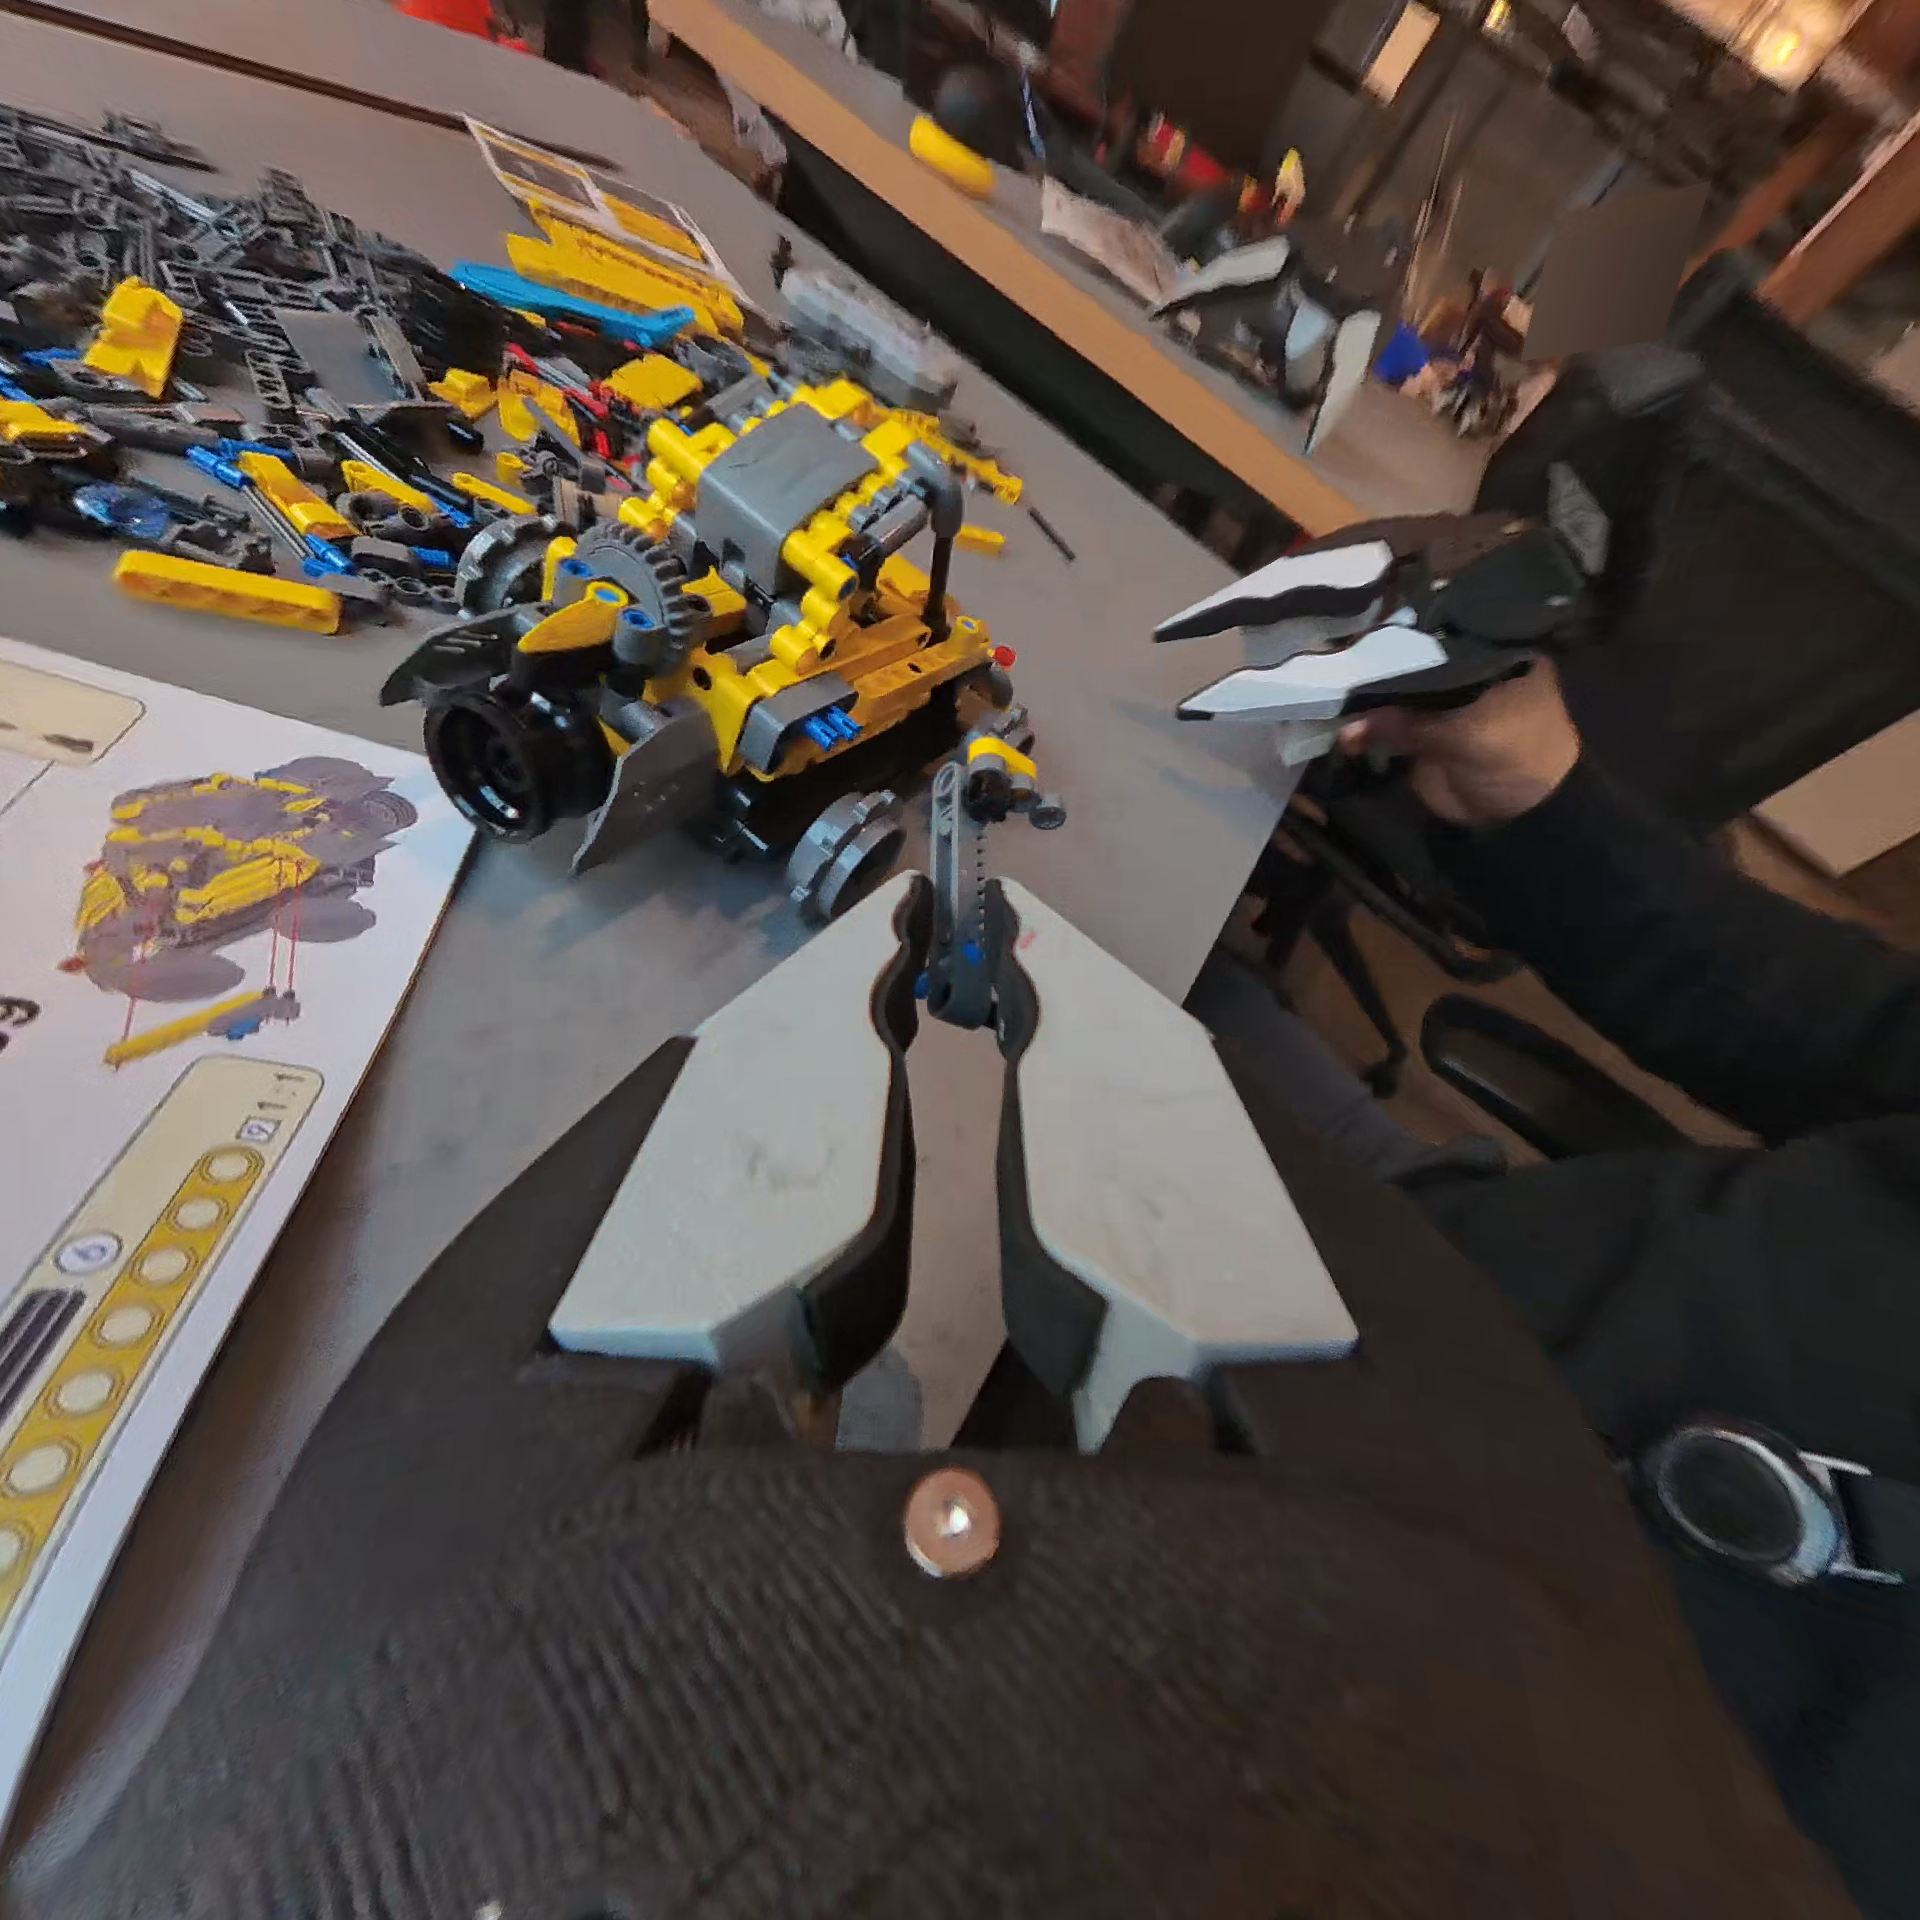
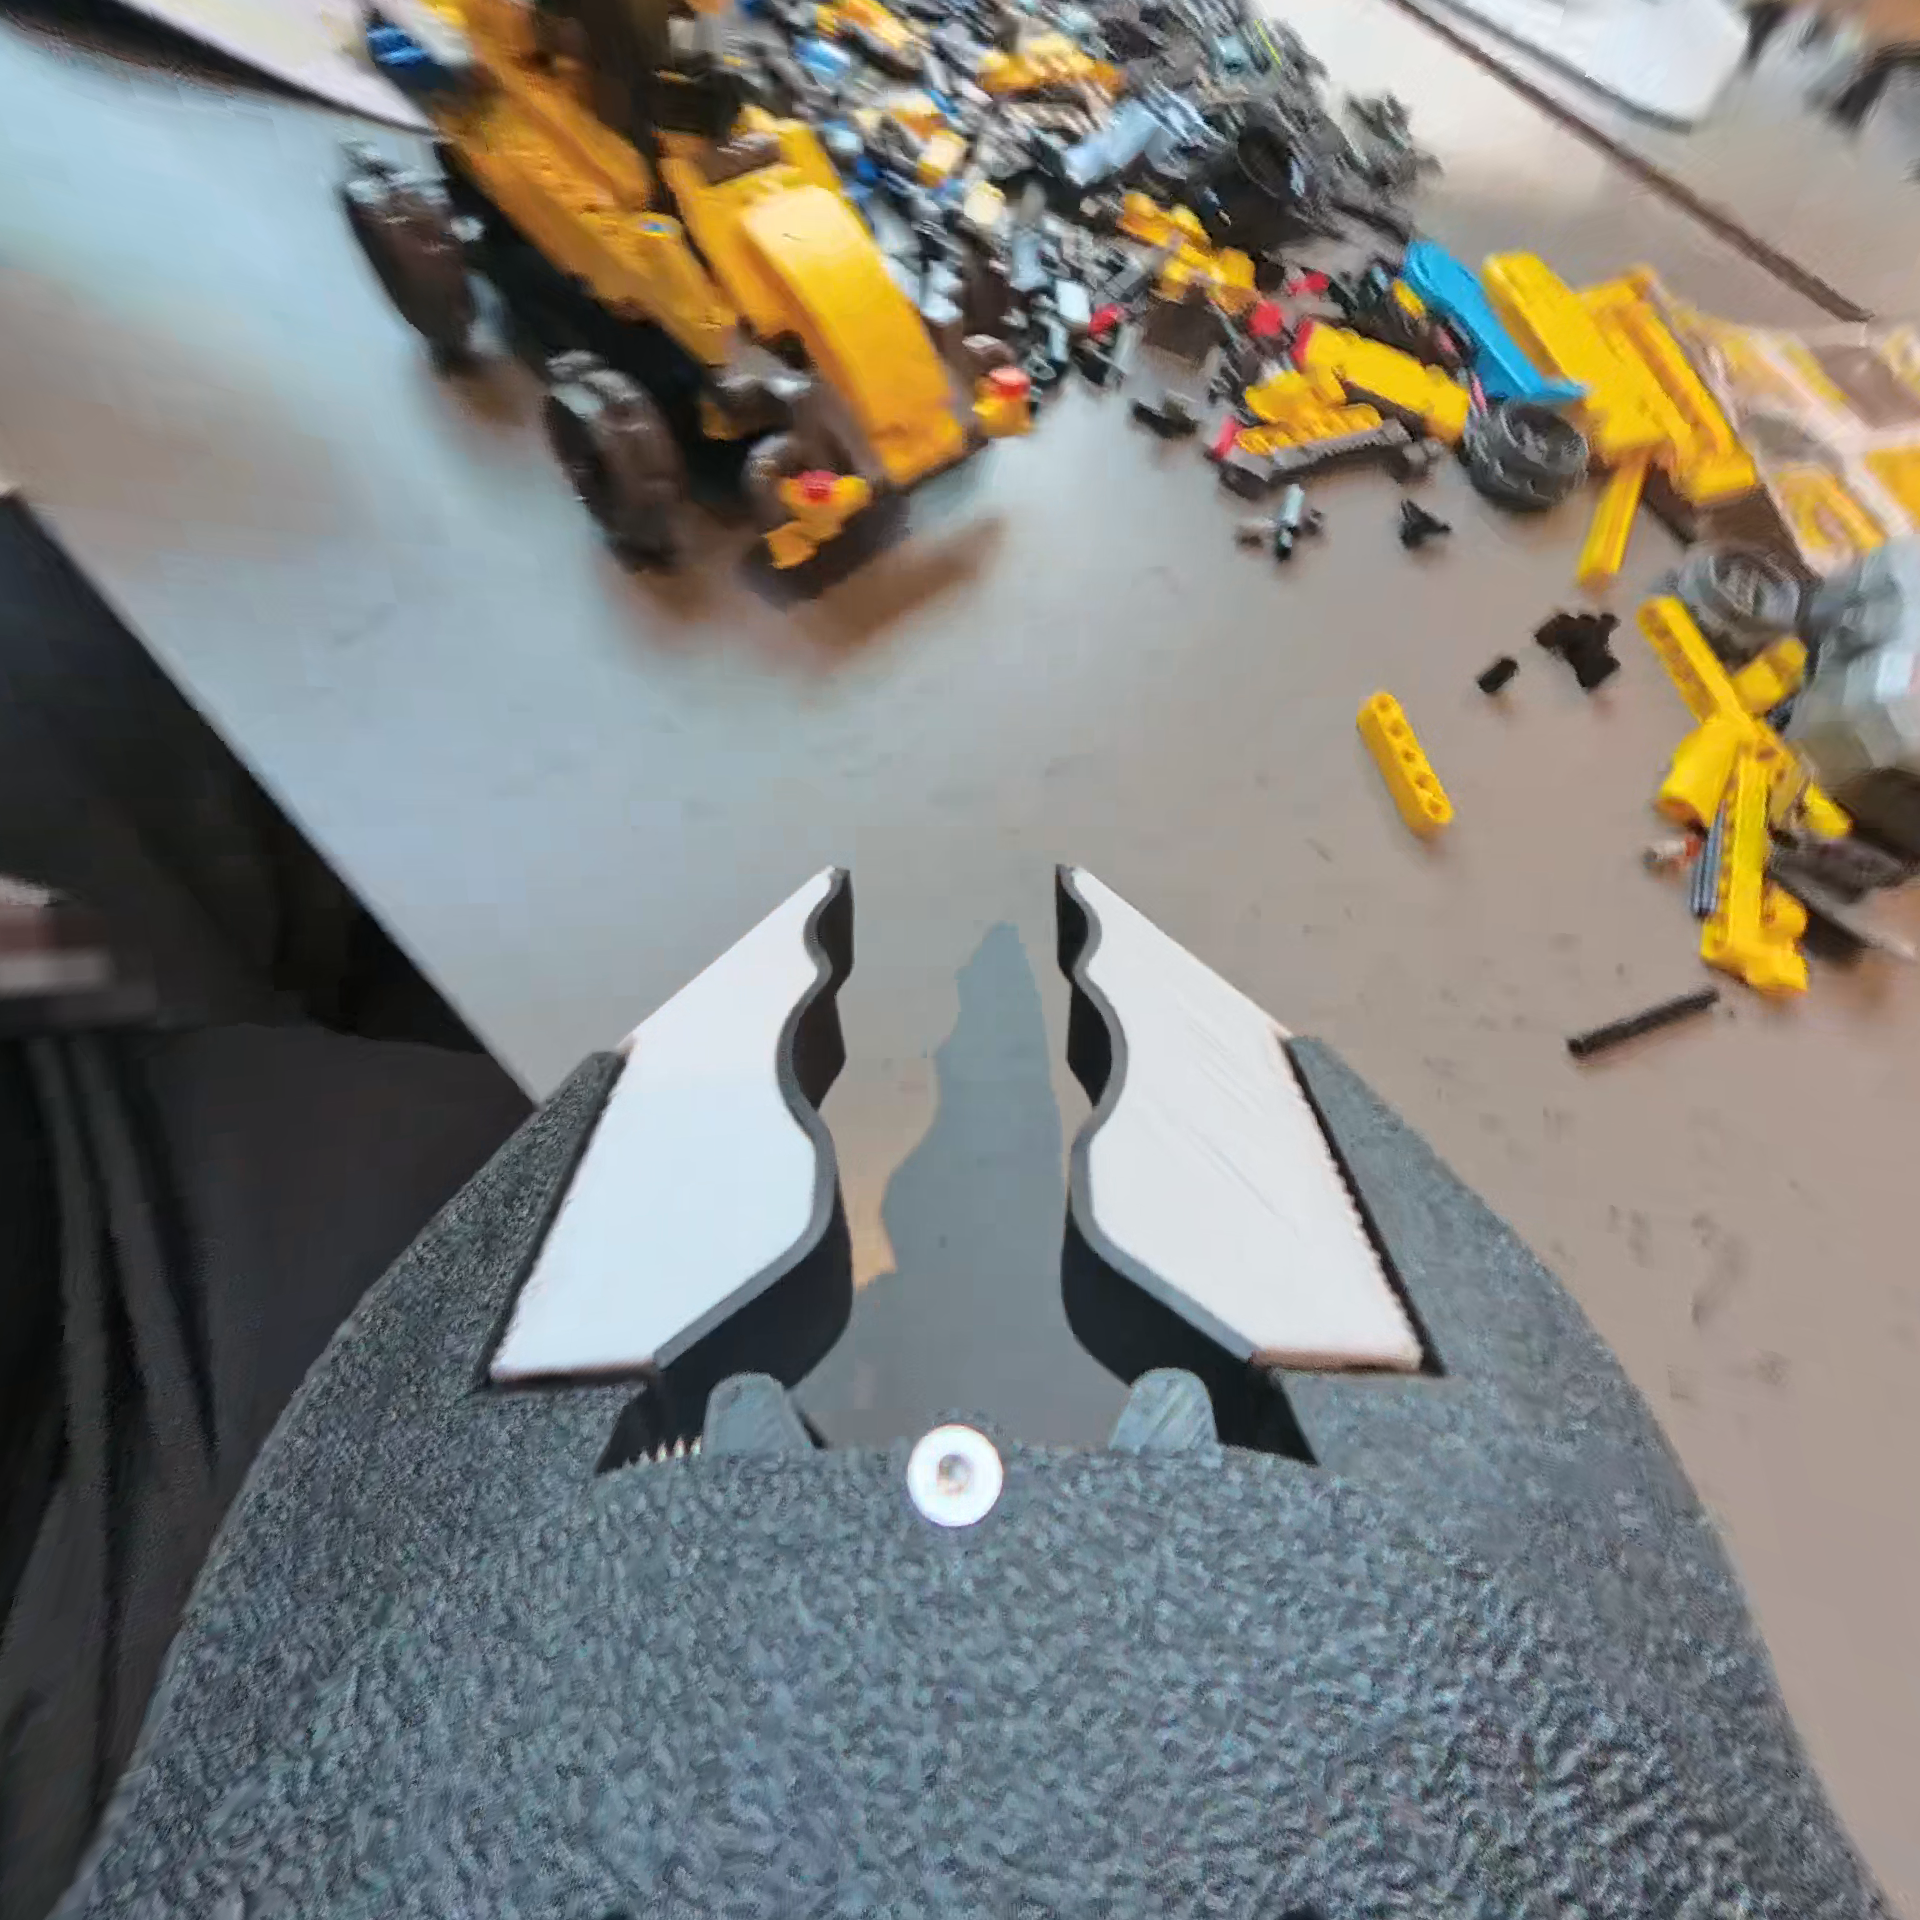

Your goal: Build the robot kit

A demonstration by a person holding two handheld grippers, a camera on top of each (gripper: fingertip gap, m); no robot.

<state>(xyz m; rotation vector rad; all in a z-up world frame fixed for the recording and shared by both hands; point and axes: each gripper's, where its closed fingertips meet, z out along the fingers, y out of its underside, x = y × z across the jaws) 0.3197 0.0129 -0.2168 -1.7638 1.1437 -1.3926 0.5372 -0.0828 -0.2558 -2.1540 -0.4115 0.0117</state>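
Observation:
My left gripper is shut on a small grey beam assembly with blue pins and a yellow and black end piece. It holds it just in front of a half-built yellow and grey toy vehicle on the grey table. My right gripper is open and empty above bare table, near the table's edge. It also shows in the left wrist view, open, to the right of the vehicle. The vehicle shows blurred in the right wrist view.
A large heap of loose yellow, black and blue pieces lies behind the vehicle. An open instruction booklet lies at the left. A short yellow beam and a black axle lie to the right of my right gripper. Another table stands beyond. The left gripper's tips are roughly 25 cm from the right gripper's.

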